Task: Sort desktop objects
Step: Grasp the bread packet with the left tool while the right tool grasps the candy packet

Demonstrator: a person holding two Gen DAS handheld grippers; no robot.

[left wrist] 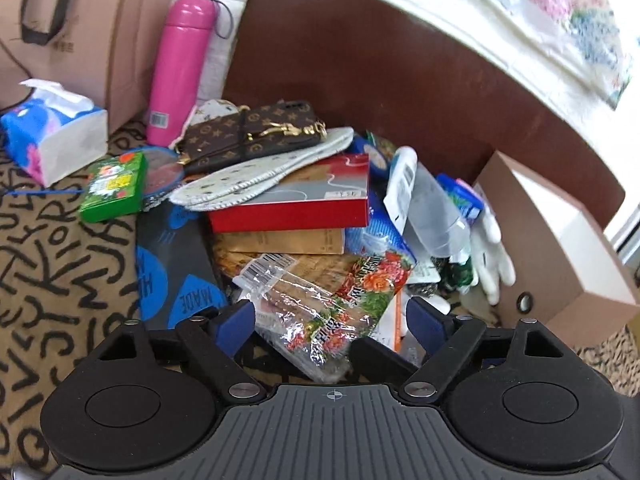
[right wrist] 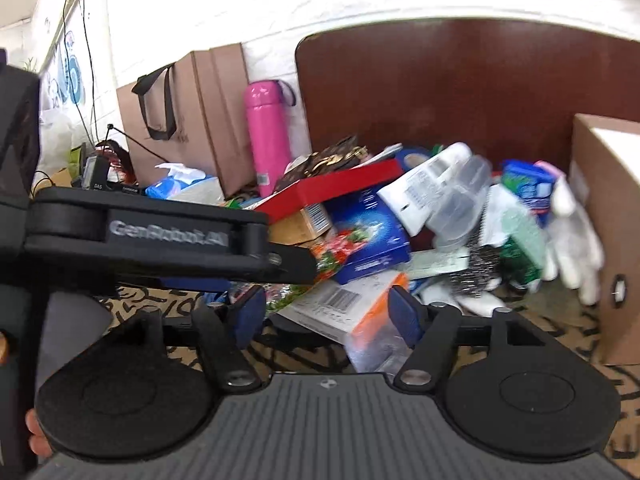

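Observation:
A pile of mixed objects lies on the patterned cloth. My left gripper point(left wrist: 330, 320) is open, its blue fingers on either side of a clear floral snack packet point(left wrist: 320, 312) at the pile's near edge. Behind it lie a red box point(left wrist: 296, 200), white insoles point(left wrist: 260, 172) and a brown monogram phone case point(left wrist: 252, 136). My right gripper point(right wrist: 326, 316) is open, its fingers around the near end of a white and orange packet with a barcode point(right wrist: 344, 312). The left gripper's black body point(right wrist: 160, 236) crosses the right wrist view at left. A blue box point(right wrist: 372, 236) lies beyond.
A pink flask point(left wrist: 180, 68) and a paper bag point(left wrist: 80, 28) stand at the back left, with a tissue pack point(left wrist: 52, 128) and green box point(left wrist: 114, 186) nearby. A brown cardboard box point(left wrist: 560, 248) stands at right, white gloves point(left wrist: 490, 256) against it. A dark brown board point(left wrist: 380, 60) backs the pile.

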